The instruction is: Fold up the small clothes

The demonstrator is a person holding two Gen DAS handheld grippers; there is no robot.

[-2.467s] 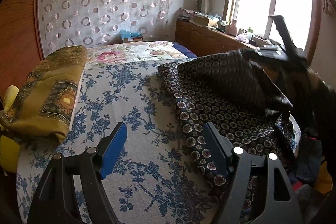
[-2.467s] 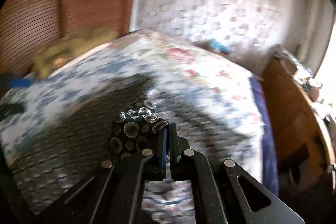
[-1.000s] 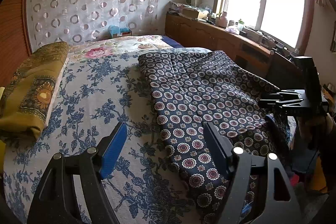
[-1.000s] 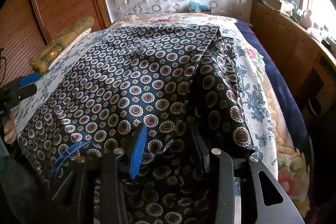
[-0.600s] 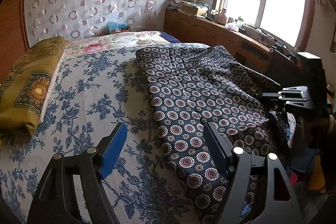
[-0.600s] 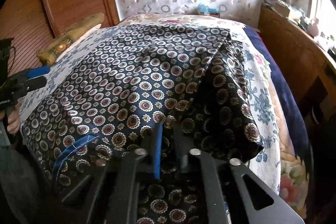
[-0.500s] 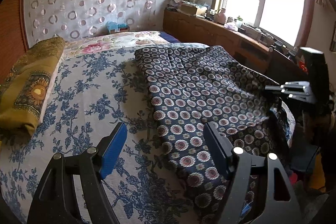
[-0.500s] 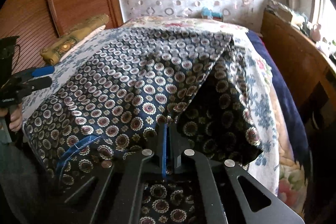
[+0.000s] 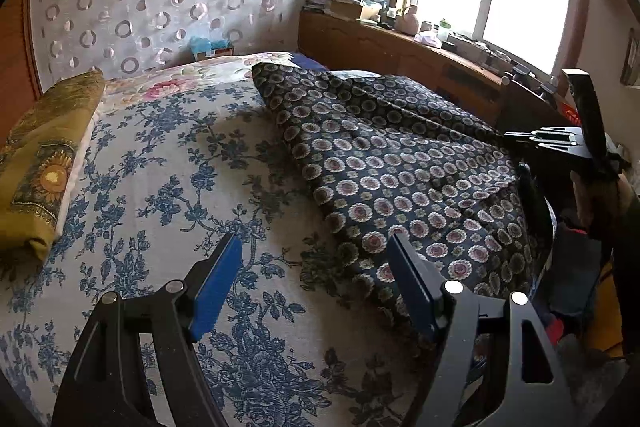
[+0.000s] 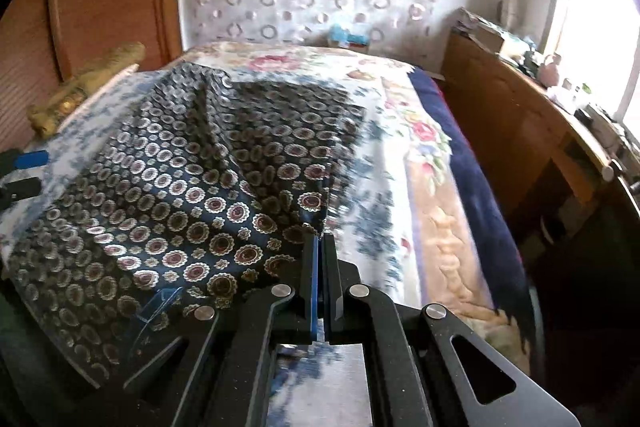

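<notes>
A dark blue garment with round flower prints [image 9: 392, 163] lies on the right half of the bed; it also fills the left of the right wrist view [image 10: 192, 179]. My right gripper [image 10: 320, 247] is shut on the garment's near right edge and lifts it, so a fold rises off the bed. It shows in the left wrist view [image 9: 560, 139] at the garment's far right side. My left gripper [image 9: 316, 275] is open and empty, just above the bedspread beside the garment's near left edge. Its blue fingertips [image 10: 30, 159] show at the left of the right wrist view.
The bed has a white bedspread with blue flowers [image 9: 168, 179]. A folded yellow-green cloth [image 9: 44, 155] lies at the bed's left side. A wooden sideboard [image 9: 400, 55] with clutter runs under the window on the right. Dark clothes [image 9: 576, 267] are piled at the bed's right.
My right gripper shut on the garment's right edge and has lifted and pulled it, so the flat cloth now rises in a fold. My left gripper stayed open and hardly moved.
</notes>
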